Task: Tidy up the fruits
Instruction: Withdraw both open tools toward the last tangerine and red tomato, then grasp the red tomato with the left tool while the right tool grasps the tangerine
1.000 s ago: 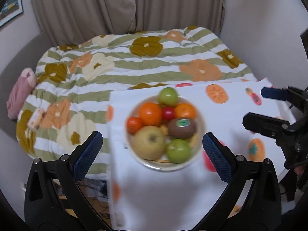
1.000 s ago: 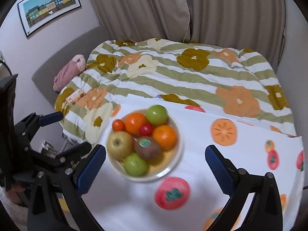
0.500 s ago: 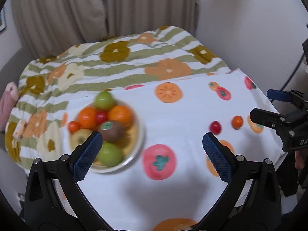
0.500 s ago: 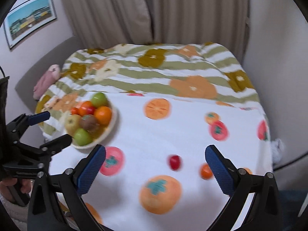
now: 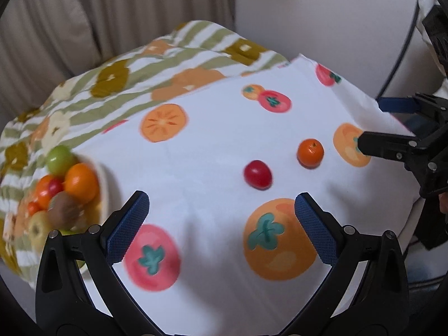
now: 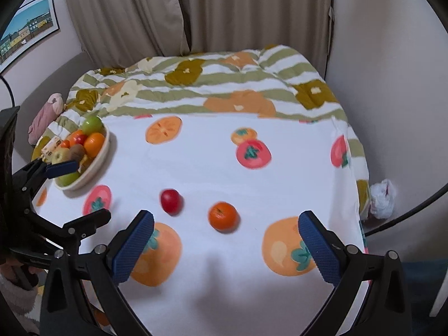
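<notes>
A small red fruit (image 5: 257,174) and a small orange mandarin (image 5: 310,152) lie loose on the white fruit-print cloth (image 5: 212,151). Both also show in the right wrist view, the red fruit (image 6: 170,201) left of the mandarin (image 6: 223,215). A cream bowl (image 6: 98,158) heaped with apples, oranges, a kiwi and small tomatoes stands at the cloth's left edge; in the left wrist view the bowl (image 5: 104,187) is blurred. My left gripper (image 5: 222,225) is open and empty, short of the red fruit. My right gripper (image 6: 225,247) is open and empty, just short of the mandarin.
A green-striped flowered quilt (image 6: 224,89) covers the bed behind the cloth. Curtains (image 6: 196,14) hang at the back. A pink soft toy (image 6: 46,114) lies at the far left, and a crumpled plastic bag (image 6: 382,198) sits on the floor at the right.
Both views have swung right, away from the bowl, so the loose red fruit and mandarin now lie ahead of the fingers. Both grippers stay open.
</notes>
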Action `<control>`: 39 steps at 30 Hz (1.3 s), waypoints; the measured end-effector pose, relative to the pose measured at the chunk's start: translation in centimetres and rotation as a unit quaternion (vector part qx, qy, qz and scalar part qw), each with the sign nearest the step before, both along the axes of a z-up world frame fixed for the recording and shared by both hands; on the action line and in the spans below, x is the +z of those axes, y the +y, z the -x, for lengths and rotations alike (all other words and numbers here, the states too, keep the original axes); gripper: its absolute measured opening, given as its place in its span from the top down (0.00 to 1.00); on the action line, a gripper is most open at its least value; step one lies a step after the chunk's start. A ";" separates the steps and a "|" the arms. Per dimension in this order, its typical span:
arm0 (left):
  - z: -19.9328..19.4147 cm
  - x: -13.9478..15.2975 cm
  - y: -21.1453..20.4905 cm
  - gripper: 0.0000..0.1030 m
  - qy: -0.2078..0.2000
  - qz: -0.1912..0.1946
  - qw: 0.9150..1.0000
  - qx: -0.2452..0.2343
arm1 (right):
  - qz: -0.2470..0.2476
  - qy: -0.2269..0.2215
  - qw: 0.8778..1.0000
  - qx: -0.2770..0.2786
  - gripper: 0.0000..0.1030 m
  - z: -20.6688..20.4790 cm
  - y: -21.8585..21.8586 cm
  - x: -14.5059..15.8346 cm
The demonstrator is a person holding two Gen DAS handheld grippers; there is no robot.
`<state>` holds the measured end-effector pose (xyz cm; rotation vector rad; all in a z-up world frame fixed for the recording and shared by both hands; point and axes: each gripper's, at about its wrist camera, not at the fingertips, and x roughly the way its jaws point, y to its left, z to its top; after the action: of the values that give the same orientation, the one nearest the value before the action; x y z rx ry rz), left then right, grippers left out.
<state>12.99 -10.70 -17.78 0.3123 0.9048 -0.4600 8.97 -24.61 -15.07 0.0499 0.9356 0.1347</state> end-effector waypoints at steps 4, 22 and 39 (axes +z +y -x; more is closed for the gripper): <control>-0.9 -2.0 -2.3 0.00 0.000 -0.025 0.999 -0.045 | -0.006 0.010 1.000 -0.012 0.00 -0.4 -1.2 -1.8; -2.7 -5.6 -5.6 0.42 0.024 -0.059 0.991 -0.116 | -0.041 0.061 0.997 0.022 0.20 -3.5 -0.1 -6.6; -2.5 -5.8 -5.3 0.61 0.029 -0.044 0.994 -0.096 | -0.042 0.066 0.996 0.031 0.46 -4.3 0.8 -7.8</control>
<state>15.52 -15.96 -23.59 0.4702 0.9585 -0.6094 13.25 -23.81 -22.84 0.1080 1.0640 0.2297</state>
